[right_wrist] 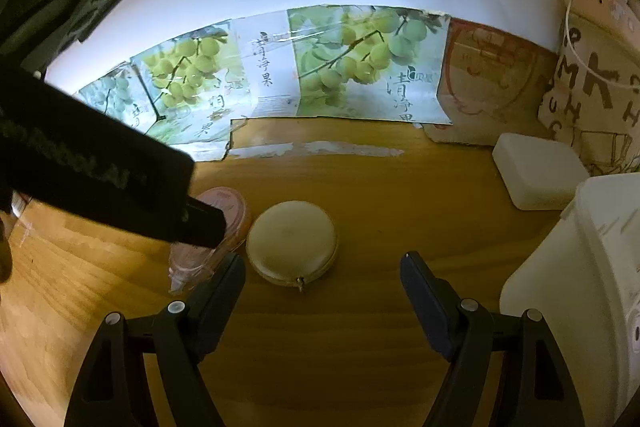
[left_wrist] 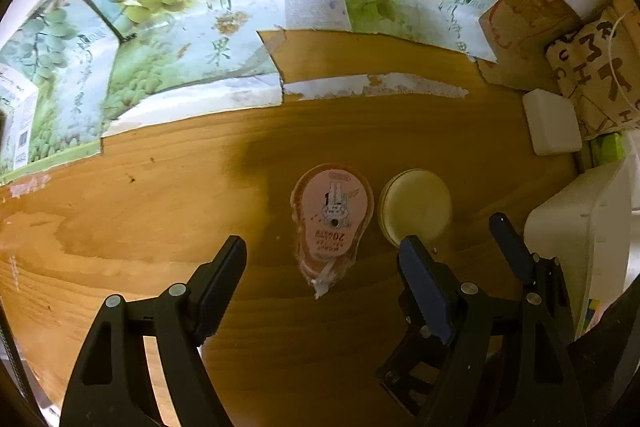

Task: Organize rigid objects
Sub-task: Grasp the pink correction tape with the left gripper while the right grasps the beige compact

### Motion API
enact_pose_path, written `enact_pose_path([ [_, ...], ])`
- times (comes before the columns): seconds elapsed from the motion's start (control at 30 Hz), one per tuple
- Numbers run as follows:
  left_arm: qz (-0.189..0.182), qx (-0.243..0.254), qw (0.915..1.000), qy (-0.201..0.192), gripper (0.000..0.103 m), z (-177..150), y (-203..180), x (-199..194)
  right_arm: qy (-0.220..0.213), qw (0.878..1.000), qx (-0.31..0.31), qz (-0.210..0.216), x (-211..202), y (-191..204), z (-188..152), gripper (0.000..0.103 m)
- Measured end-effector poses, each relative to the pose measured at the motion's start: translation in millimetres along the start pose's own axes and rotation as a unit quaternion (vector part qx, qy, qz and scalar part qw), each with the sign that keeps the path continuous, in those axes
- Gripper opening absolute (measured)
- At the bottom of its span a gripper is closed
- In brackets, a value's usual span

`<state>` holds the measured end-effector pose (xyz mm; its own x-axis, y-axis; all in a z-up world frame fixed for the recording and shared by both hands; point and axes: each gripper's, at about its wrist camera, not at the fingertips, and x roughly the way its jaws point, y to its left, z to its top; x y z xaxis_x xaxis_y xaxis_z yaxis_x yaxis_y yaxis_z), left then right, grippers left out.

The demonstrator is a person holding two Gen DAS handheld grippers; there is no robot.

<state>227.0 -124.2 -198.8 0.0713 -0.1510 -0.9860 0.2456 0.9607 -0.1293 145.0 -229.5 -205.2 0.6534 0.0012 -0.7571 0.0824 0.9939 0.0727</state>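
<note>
A pink teardrop-shaped correction tape dispenser (left_wrist: 332,223) lies flat on the wooden tabletop (left_wrist: 140,211). My left gripper (left_wrist: 322,255) hangs open straight above it, fingers either side and not touching. Just right of it lies a round cream zip case (left_wrist: 416,207). In the right wrist view the round case (right_wrist: 292,243) sits ahead of my open, empty right gripper (right_wrist: 322,267), slightly left of centre. The left gripper's dark finger (right_wrist: 204,223) covers much of the pink dispenser (right_wrist: 228,211). One right-gripper finger (left_wrist: 514,247) shows beside the left gripper.
A white rectangular box (right_wrist: 536,171) lies at the back right. A tall white container (right_wrist: 580,287) stands at the right edge. A lettered bag (right_wrist: 588,95) leans in the corner. Grape-printed cardboard (right_wrist: 340,63) lines the back wall.
</note>
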Motion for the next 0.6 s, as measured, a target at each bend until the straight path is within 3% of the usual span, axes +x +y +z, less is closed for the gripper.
enact_pose_path([
  [0.3,-0.005,-0.021,0.9993,0.03,0.08,6,8,21,0.0,1.0,0.006,0.004,12,0,6,0.08],
  [0.6,0.004,-0.02,0.9993,0.031,0.074,11,9,21,0.003,1.0,-0.003,0.01,17,4,9,0.077],
])
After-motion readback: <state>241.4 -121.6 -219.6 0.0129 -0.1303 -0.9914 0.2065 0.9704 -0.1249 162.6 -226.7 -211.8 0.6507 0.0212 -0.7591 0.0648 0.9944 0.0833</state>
